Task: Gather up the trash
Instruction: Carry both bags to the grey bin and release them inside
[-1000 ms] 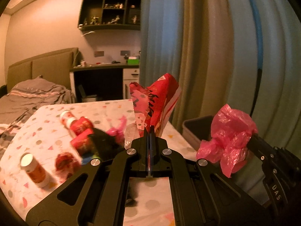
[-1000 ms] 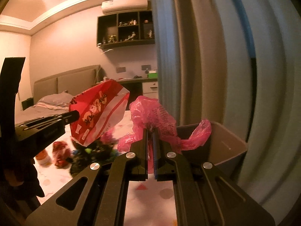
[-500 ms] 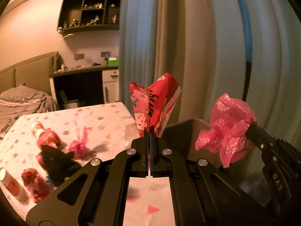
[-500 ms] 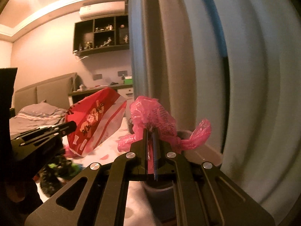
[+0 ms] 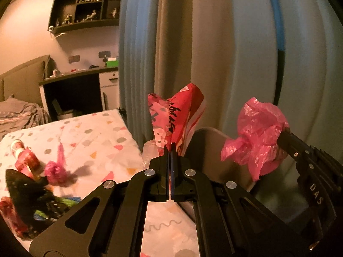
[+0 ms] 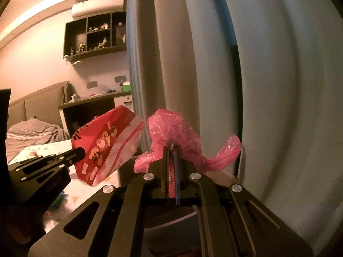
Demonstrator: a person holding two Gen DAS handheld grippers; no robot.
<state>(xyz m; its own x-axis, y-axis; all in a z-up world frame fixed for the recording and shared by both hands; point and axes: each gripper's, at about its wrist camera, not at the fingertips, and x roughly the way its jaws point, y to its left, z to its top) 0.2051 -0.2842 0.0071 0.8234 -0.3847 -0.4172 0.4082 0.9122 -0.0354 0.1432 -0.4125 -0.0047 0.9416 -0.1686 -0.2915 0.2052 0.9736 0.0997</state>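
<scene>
left wrist view: our left claw (image 5: 170,150) clamps the red wrapper (image 5: 182,115), right claw (image 5: 285,137) pinches the pink bag (image 5: 257,137); the bin (image 5: 205,147) has swung to lower centre, so dropping comes next.

Pale, heavy curtains (image 5: 225,53) hanging close ahead. Dark wall shelf (image 6: 96,38) with figurines below an air conditioner (image 6: 97,7). Desk (image 5: 75,83) and padded headboard (image 5: 23,79) under warm ceiling light.

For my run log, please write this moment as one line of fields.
left gripper: shut on red snack bag | right gripper: shut on pink plastic bag | bin: beside both | release: not yet
</scene>
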